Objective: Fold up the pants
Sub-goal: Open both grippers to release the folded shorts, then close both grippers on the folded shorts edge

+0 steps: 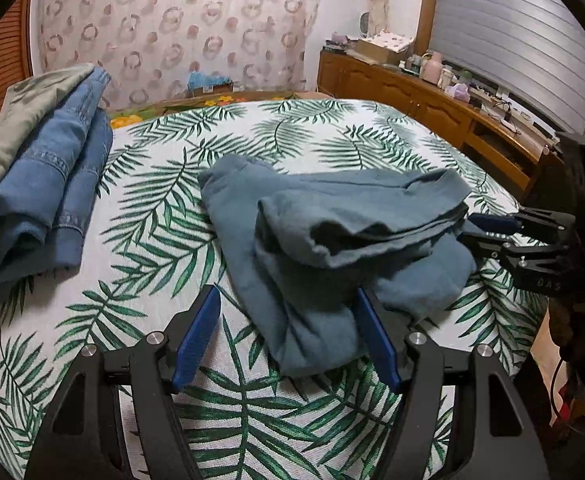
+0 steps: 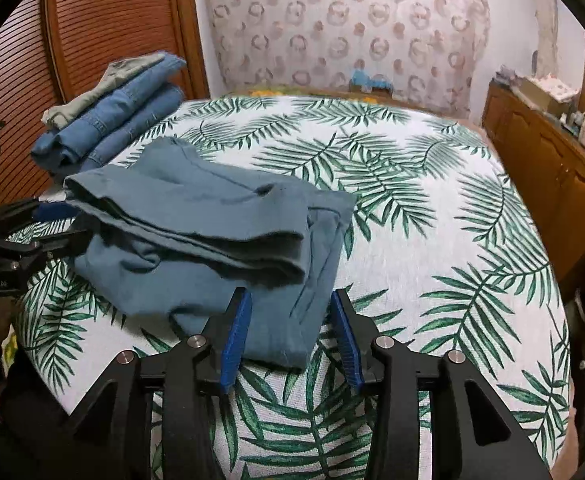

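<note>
The pants [image 1: 324, 236], a soft grey-blue pair, lay folded into a loose bundle near the middle of the bed [image 1: 332, 128], on a white cover printed with green palm leaves. One layer was doubled back over the top, so its hem edge gaped open toward the near side, and the lower layers spread out flat beneath it.

The left gripper [image 1: 288, 336] hung low over the near edge of the bundle with its blue fingers [image 1: 198, 336] spread well apart; one finger stood over bare cover and the other sat against the fabric's side, with nothing pinched between them. In the right wrist view this same gripper showed at the left edge of the bundle.

The right gripper [image 2: 292, 336] faced the pants from the other side, its fingers [image 2: 236, 336] likewise parted, with a corner of the lower layer lying between them but not clamped. In the left wrist view its fingertips reached right up to the open hem of the folded-back layer; whether they touched it could not be told.

At the far left corner of the bed sat a stack of folded clothes [image 1: 40, 184]: denim pieces with an olive-grey garment on top, well apart from the pants. A wooden sideboard [image 1: 424, 100] crowded with small items ran along the wall to the right, and a patterned curtain [image 1: 172, 20] hung behind the bed
</note>
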The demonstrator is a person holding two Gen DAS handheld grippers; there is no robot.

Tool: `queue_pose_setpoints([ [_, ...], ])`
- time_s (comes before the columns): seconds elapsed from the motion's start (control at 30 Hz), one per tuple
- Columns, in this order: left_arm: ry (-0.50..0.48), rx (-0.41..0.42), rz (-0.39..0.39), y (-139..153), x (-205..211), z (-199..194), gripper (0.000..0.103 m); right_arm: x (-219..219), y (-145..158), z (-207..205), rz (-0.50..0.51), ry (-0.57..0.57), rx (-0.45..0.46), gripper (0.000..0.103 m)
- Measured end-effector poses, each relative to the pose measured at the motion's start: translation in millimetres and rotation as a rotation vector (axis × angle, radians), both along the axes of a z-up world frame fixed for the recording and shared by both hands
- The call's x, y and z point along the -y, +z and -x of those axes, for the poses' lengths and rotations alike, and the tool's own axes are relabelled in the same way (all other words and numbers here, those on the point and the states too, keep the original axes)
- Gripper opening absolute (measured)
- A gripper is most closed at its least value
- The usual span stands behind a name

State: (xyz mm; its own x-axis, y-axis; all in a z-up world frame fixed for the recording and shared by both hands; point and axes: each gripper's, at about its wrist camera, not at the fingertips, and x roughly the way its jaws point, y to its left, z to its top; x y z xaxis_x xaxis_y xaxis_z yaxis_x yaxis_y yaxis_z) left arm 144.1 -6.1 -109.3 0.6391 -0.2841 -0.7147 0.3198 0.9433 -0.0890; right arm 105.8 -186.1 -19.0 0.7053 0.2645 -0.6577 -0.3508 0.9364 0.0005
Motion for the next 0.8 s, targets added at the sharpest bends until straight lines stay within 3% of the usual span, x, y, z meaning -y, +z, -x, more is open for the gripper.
queue_pose_setpoints([
  [0.23,0.011,-0.009,0.017,-5.1,-5.7,3.4,0.07,1.0,-1.9,2.1,-0.007,-0.02,0.011,0.053],
  [0.33,0.003,-0.01,0.019,-5.3,-7.6,6.1,0.059,2.7,-0.7,1.1,-0.005,-0.009,-0.005,0.053],
  [0.4,-0.005,-0.01,0.025,-6.1,-8.8,7.6,0.051,5.8,-0.3,-1.4,-0.021,0.02,-0.014,0.041],
  [0.43,-0.007,-0.007,0.024,-6.3,-8.7,8.6,0.049,6.6,0.0,-0.5,-0.034,0.039,-0.023,0.028],
  [0.5,-0.033,-0.009,0.039,-6.1,-6.9,11.2,0.032,6.9,0.6,1.4,-0.039,0.068,-0.031,0.012],
  [0.6,-0.057,0.007,0.035,-2.8,0.9,17.7,0.015,9.7,2.2,4.1,-0.023,0.085,-0.017,0.008],
  [0.8,-0.069,0.029,0.083,9.8,-4.6,31.6,0.012,22.6,13.5,18.4,-0.061,0.082,0.016,0.007],
])
